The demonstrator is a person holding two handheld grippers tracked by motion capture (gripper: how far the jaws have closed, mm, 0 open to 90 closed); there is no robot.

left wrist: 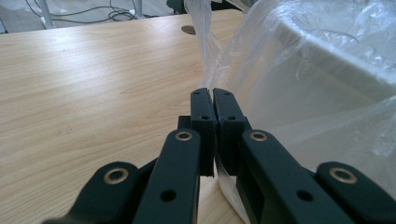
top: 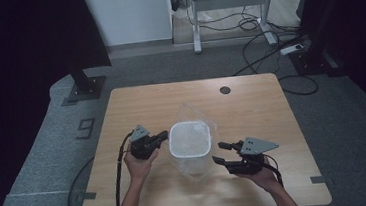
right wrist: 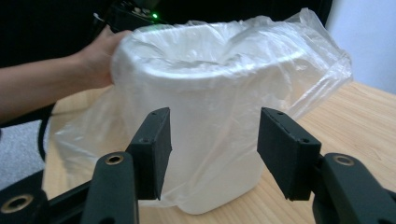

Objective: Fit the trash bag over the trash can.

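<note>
Lining a white, square-mouthed plastic bin w/ a clear, thin plastic bag looks like the step in hand; the bin stands upright mid-table on the pale wooden table, between the two grippers.

Left side: the left gripper sits just beside the bin's left wall. In the left gripper view its jaws are pressed together on a fold of the bag film, so it's pinching the bag, approx at rim height. The hand behind it holds it level.

Middle: the bag is draped over the bin rim and down the outside walls, film bunching loose on the table near and far of the bin. Inside of the bin looks pale and crinkled w/ film; can't tell if anything else is in it. In the right gripper view the bag mouth stands up past the rim on the far side.

Right side: the right gripper is near the bin's right wall but apart from it, jaws spread, nothing between the pads.

Next move, prob.: the right gripper needs to take bag film at the right rim and pull it down, while the left keeps its pinch so the bin doesn't shift.
</note>
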